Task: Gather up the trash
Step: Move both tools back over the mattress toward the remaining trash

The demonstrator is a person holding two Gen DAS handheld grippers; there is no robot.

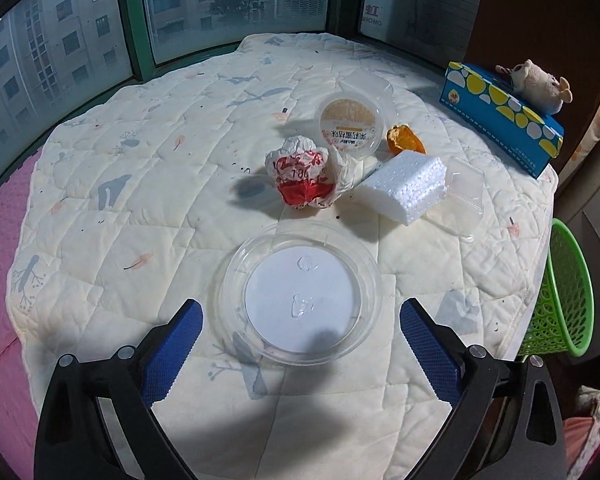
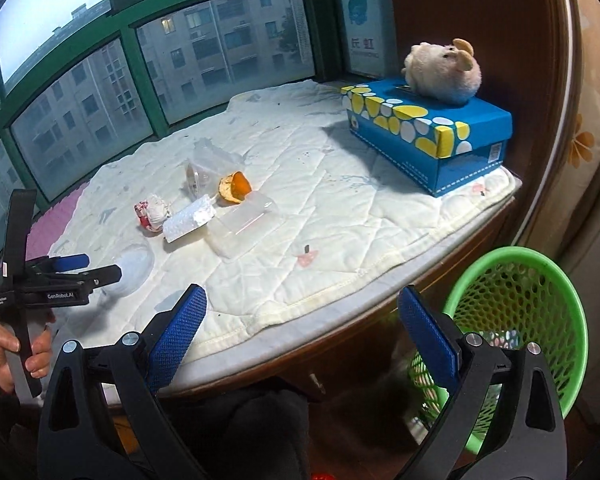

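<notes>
Your left gripper (image 1: 300, 344) is spread wide, its blue pads at 7 and 5 o'clock in its own view, holding nothing. Your right gripper (image 2: 302, 332) is equally wide apart and empty. Your left hand (image 2: 16, 354) grips its handle at 8 o'clock in the right view.

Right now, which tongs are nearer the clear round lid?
Left. The left tongs hover open just over the clear round lid, its near rim between the fingers. The right tongs are open off the quilt's edge, beside the green basket.
</notes>
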